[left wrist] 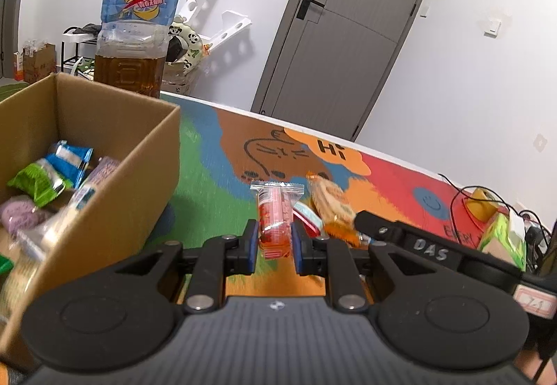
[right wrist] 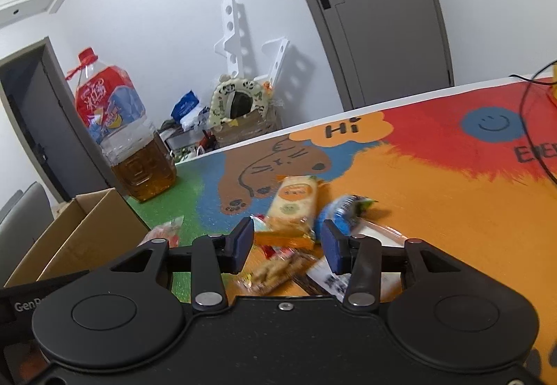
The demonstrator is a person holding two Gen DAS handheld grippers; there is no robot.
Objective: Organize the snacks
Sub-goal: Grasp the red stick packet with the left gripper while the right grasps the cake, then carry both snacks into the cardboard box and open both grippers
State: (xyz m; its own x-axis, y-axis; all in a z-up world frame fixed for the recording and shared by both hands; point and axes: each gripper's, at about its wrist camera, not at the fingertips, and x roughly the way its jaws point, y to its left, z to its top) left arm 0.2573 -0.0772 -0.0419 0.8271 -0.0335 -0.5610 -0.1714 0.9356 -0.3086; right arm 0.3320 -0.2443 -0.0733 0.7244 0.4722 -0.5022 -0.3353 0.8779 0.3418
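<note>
Left gripper (left wrist: 275, 238) clamped on red snack packet (left wrist: 275, 217), held clear above counter (left wrist: 209, 197), just right of cardboard box (left wrist: 115, 183) holding several snacks; right gripper (right wrist: 287, 238) parted, nothing pinched, hovering over loose snack pile; orange cracker pack (right wrist: 292, 207) lying between its jaws; iced tea bottle (right wrist: 132, 141) behind box.

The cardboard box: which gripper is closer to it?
Left. The left gripper, shut on a red snack, is right beside the box. The right gripper is open over the snack pile, farther from the box.
</note>
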